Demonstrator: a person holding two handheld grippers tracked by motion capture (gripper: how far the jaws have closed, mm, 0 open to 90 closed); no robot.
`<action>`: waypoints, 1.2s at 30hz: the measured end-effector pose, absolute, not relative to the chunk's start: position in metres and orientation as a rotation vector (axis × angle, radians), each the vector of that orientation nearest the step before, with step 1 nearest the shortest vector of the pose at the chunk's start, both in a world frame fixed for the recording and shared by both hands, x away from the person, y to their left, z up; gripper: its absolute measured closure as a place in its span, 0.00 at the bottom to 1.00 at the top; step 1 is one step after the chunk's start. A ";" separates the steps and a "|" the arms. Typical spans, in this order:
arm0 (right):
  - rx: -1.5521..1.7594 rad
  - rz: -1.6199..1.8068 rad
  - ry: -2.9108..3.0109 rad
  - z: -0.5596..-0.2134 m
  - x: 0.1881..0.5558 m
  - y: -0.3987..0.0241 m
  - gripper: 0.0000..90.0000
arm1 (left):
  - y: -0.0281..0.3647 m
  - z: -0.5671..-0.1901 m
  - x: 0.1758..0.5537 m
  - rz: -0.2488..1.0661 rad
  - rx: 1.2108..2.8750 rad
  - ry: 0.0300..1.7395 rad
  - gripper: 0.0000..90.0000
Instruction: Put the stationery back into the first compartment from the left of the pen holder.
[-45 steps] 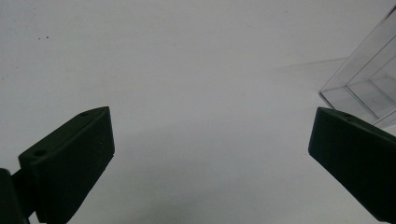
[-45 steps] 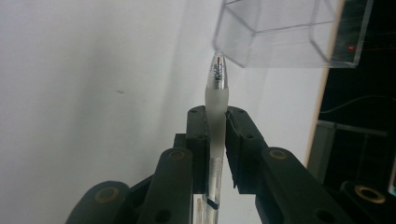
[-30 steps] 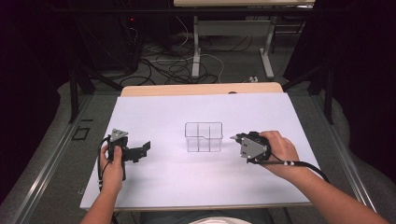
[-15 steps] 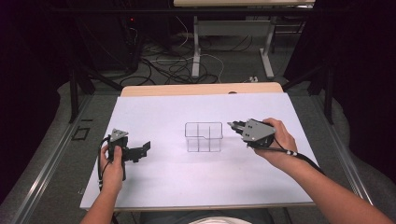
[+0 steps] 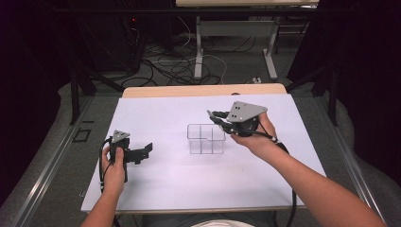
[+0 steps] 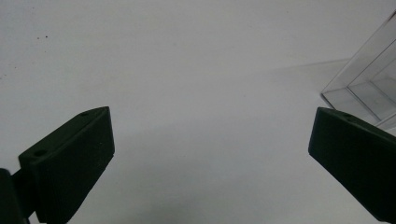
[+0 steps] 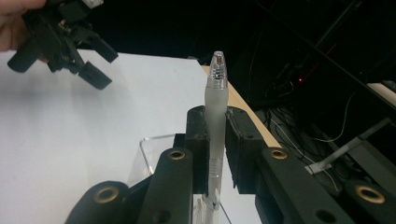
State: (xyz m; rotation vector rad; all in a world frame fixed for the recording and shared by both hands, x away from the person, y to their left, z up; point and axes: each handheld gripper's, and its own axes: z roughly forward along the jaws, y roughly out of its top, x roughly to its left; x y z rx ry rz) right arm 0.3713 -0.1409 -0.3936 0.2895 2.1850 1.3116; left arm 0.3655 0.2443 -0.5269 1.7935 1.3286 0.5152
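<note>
A clear plastic organiser box (image 5: pixel 205 138) with dividers stands in the middle of the white table top (image 5: pixel 156 189). My right gripper (image 5: pixel 213 115) hangs in the air just above the box's far right corner, pointing left. Its jaws are shut on a frosted pen (image 7: pixel 216 107) that stands upright between the pads, tip end up, with the box's rim (image 7: pixel 149 154) below. My left gripper (image 5: pixel 145 153) rests low at the table's left, its jaws wide open (image 6: pixel 210 154) with nothing between them. The box's corner (image 6: pixel 369 79) lies off to its right.
The table's wooden far edge (image 5: pixel 203 90) borders a dark floor with loose cables (image 5: pixel 175 61) and another table's legs (image 5: pixel 198 47). My left gripper (image 7: pixel 88 60) shows far off at the top left of the right gripper view.
My right gripper has risen from the table and moved left and farther away, to above the box, with the pen still held. The left gripper has stayed put.
</note>
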 end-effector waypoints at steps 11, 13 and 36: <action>0.446 1.538 2.170 -0.402 0.388 -0.110 0.89 | 0.247 -0.526 0.366 0.521 1.779 1.332 0.00; 0.483 1.583 2.154 -0.405 0.391 -0.106 0.89 | 0.247 -0.526 0.366 0.520 1.780 1.331 0.00; 0.717 1.644 2.154 -0.448 0.412 -0.093 0.89 | 0.247 -0.527 0.366 0.517 1.784 1.331 0.00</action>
